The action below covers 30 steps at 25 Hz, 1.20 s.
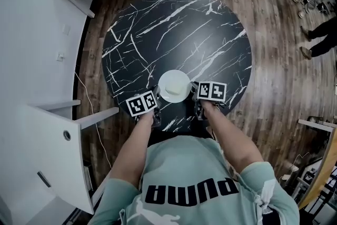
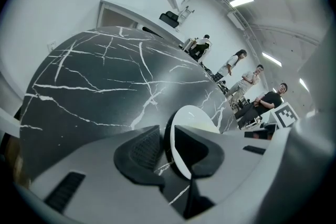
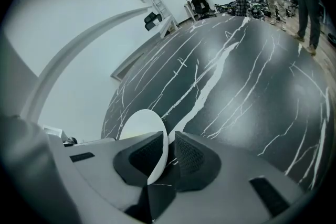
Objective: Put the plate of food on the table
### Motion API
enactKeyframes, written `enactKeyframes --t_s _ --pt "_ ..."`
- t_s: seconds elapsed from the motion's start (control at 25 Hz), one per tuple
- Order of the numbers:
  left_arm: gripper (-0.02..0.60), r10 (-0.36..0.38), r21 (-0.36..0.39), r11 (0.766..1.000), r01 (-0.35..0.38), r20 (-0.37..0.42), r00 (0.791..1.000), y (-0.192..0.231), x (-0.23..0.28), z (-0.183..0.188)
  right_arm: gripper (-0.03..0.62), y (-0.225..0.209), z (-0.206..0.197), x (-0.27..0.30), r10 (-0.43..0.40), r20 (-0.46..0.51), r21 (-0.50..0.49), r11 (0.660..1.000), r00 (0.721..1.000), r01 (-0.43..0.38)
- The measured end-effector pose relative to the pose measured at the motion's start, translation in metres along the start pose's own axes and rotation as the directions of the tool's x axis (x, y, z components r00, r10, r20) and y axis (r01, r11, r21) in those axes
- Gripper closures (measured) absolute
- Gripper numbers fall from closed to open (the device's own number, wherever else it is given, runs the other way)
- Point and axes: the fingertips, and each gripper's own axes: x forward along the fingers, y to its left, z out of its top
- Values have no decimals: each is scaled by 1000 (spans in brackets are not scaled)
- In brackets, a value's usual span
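A white round plate (image 1: pixel 174 85) with a pale lump of food on it is over the near part of the round black marble table (image 1: pixel 179 29). Whether it rests on the top or hangs just above it I cannot tell. My left gripper (image 1: pixel 157 98) is shut on the plate's left rim, and my right gripper (image 1: pixel 193 93) is shut on its right rim. In the left gripper view the plate (image 2: pixel 195 115) stands edge-on between the jaws of the left gripper (image 2: pixel 169 147). The right gripper view shows the plate (image 3: pixel 140 126) pinched by the right gripper (image 3: pixel 170 152).
White counters (image 1: pixel 37 23) curve round the table's left side, and a white cabinet (image 1: pixel 47 166) stands at the near left. Wooden floor (image 1: pixel 279 76) lies to the right. People stand beyond the table (image 2: pixel 235 66) and at the far right (image 1: pixel 318 34).
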Motion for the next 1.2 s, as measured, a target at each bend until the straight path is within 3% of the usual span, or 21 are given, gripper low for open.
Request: enactKeyframes --t_s 0.16,0.28,0.44,0.56,0.72,1.04,1.2 --pt "518 -67 -70 995 74 95 993 -7 -31 6 542 16 3 -25 88 42 -36 996 995 -86" --pt "574 -141 -101 982 159 168 976 -30 -61 0 554 36 -7 -56 211 59 -51 977 976 -209" --pt "574 -168 -123 971 207 273 947 -62 -100 -17 583 50 -15 -96 303 105 -87 952 947 -294" --pt "574 -145 -109 975 193 343 928 -87 -126 -33 585 61 -22 -124 339 102 -182 931 935 -318" --pt "574 -99 -75 987 142 406 908 -115 -158 -61 585 77 -33 -156 425 83 -280 878 901 -388" --pt "575 -39 -6 999 50 524 851 -152 -221 -86 585 88 -49 -188 494 39 -349 821 869 -451" --pt "574 -57 67 997 24 556 829 -168 -246 -84 585 102 -58 -207 510 60 -378 807 858 -453"
